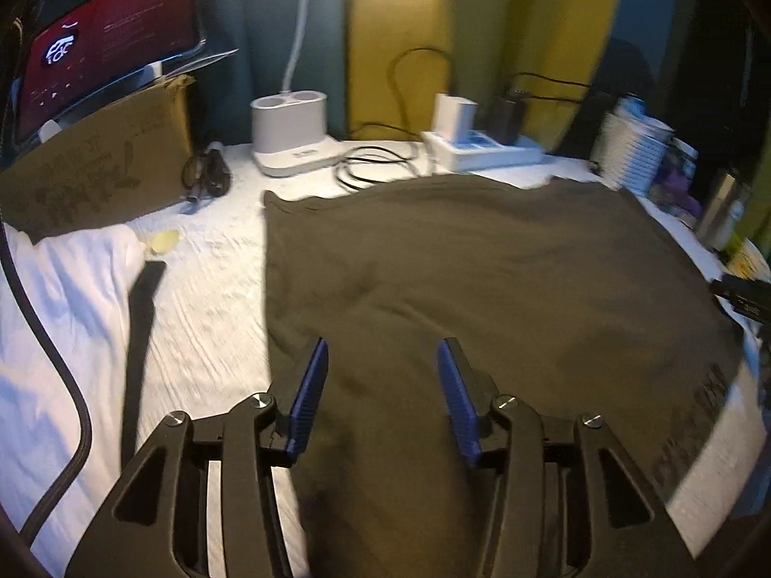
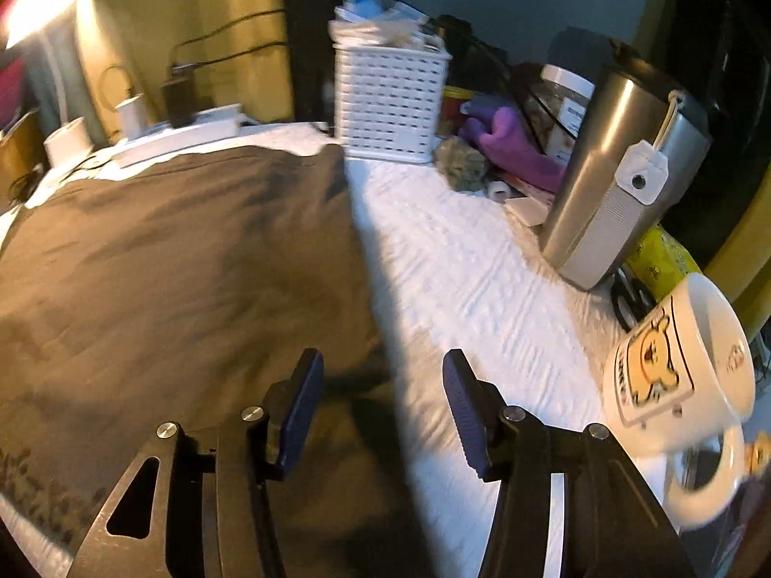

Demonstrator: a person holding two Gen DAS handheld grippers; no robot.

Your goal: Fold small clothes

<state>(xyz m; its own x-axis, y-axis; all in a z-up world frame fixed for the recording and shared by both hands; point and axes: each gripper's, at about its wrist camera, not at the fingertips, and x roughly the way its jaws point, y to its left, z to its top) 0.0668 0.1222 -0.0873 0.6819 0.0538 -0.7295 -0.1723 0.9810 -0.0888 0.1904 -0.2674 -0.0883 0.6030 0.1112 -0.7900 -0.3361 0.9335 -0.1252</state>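
Two sets of tongs are hanging over one olive-brown garment (image 1: 482, 265) that is lying spread flat on the white textured cloth of the tabletop (image 1: 217, 289). Both views are smeared by motion blur. Left tongs (image 1: 383, 356) are standing apart with their blue pads (image 1: 308, 395) clear of the fabric, nothing between them, hovering above the garment's near left part. Right tongs (image 2: 383, 366) are likewise gaping, empty, poised over the garment's right edge where the brown cloth is meeting the white covering (image 2: 482, 289); the garment (image 2: 168, 265) is filling the left half of that view.

Behind the garment a white lamp base (image 1: 289, 130) and a white power strip (image 1: 482, 149) with black cables (image 1: 371, 168) are sitting along the back. A cardboard box (image 1: 96, 168) is standing at the left under a red-lit monitor (image 1: 106, 48), and a white cloth (image 1: 62, 289) is lying crumpled at the near left. On the right side a white slatted basket (image 2: 390, 106), a steel tumbler (image 2: 621, 178), a purple item (image 2: 511, 144) and a white mug with a yellow bear print (image 2: 674, 366) are crowding the tabletop's edge, the mug just beside the right tongs
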